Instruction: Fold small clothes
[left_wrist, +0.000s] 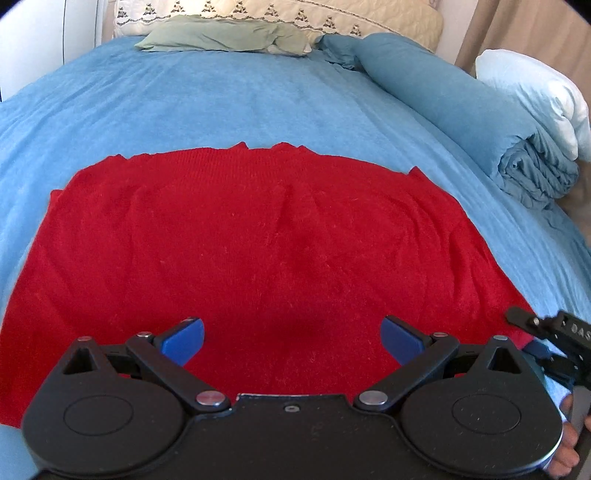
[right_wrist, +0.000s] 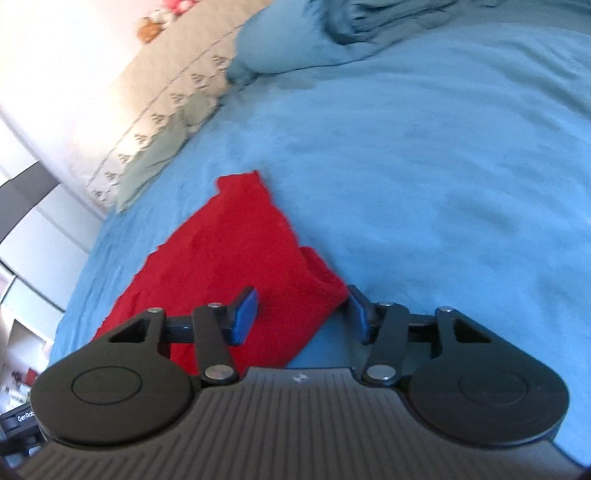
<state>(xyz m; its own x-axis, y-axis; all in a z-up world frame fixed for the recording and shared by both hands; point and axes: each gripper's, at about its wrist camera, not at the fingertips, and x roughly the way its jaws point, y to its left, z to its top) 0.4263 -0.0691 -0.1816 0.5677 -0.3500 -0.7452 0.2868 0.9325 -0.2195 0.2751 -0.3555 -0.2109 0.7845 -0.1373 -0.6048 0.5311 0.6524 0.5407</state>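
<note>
Red knit (left_wrist: 258, 236) flat on the bed (left_wrist: 221, 103), both tongs apart.
Soft, light, floppy, clingy fuzz; best pinched at a corner. Left tongs (left_wrist: 291, 341) gaping over hem at 6 o'clock; right tongs (right_wrist: 303, 314) straddling corner at 5, not clamped.
</note>
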